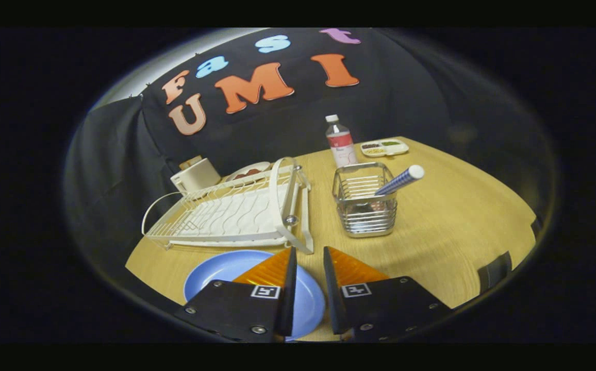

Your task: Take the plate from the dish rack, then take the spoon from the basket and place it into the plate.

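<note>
- Gripper view: the gripper (pixel 308 252) is hanging with fingers slightly spread, pinching nothing.
- The blue plate (pixel 226 270) is lying on the table (pixel 447 226), partly beneath the fingers, before the dish rack (pixel 231 211).
- The spoon (pixel 400 180) is leaning in the wire basket (pixel 365 206) beyond.

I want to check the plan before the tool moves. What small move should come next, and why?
Probably move the tool forward to the spoon in the basket. The plate already lies on the table, out of the rack, and the tool's fingers hold nothing, a gap between them.
</note>
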Demonstrator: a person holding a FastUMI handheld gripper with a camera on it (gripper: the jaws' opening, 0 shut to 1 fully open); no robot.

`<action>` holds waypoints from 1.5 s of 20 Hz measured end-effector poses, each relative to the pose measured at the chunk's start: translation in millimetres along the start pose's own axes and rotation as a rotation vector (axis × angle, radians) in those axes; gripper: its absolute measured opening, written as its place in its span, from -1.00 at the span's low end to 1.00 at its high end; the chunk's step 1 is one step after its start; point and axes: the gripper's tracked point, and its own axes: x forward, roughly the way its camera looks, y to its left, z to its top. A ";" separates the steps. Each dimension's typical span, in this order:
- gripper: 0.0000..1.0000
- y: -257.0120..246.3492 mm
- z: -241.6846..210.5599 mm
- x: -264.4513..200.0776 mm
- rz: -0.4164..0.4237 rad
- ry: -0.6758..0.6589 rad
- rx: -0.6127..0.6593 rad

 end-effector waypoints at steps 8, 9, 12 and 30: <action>0.22 -60.3 51.6 -1.9 -0.143 -0.211 -0.032; 0.22 -67.3 60.2 0.3 -0.162 -0.258 -0.036; 0.16 -72.7 72.7 10.2 -0.172 -0.363 -0.071; -0.83 -30.0 120.1 -8.1 -0.097 -0.424 -0.211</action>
